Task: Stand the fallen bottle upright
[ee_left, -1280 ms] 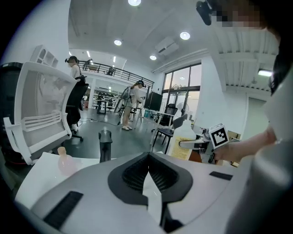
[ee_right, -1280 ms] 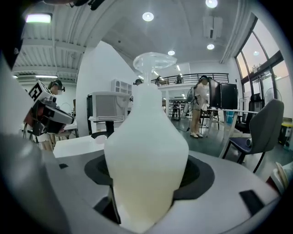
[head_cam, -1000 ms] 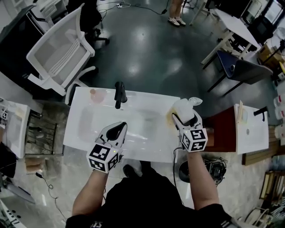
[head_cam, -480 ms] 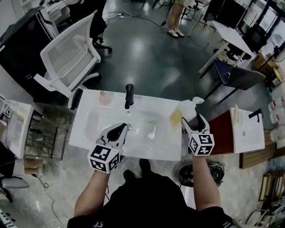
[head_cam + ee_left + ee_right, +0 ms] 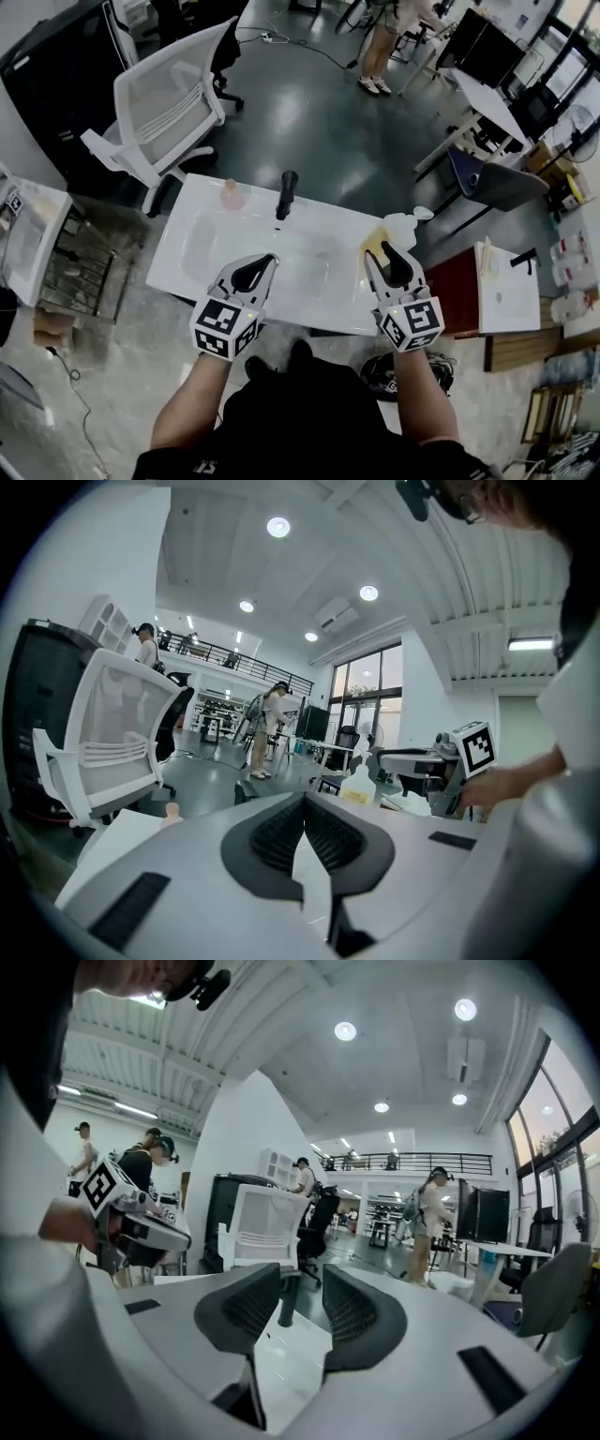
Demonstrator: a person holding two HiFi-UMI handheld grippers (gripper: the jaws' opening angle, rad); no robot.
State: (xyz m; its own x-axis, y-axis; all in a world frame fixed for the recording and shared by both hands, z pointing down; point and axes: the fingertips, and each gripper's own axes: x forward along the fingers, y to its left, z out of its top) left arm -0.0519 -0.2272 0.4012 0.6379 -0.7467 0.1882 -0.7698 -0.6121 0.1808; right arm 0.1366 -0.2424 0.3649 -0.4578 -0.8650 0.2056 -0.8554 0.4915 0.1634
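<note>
A translucent pump bottle (image 5: pixel 398 227) with a yellow label stands upright at the right end of the white sink counter (image 5: pixel 187 272). It also shows upright in the left gripper view, bottle (image 5: pixel 357 785). My right gripper (image 5: pixel 386 253) hovers just short of the bottle, apart from it. Its jaws have just been closing and hold nothing; the right gripper (image 5: pixel 300 1274) still shows a gap between its pads. My left gripper (image 5: pixel 270 259) hangs over the basin with its tips together. Its pads meet with nothing between them in its own view, left gripper (image 5: pixel 302 799).
A black faucet (image 5: pixel 287 192) rises at the back of the basin, with a small pink object (image 5: pixel 231 194) to its left. A white mesh chair (image 5: pixel 173 103) stands beyond the counter. A red-brown cabinet (image 5: pixel 455 291) and a white side table (image 5: pixel 506 291) sit to the right.
My right gripper has come off the bottle, pulled back toward me and narrowed its jaws. The bottle stays standing. My left gripper shifted slightly.
</note>
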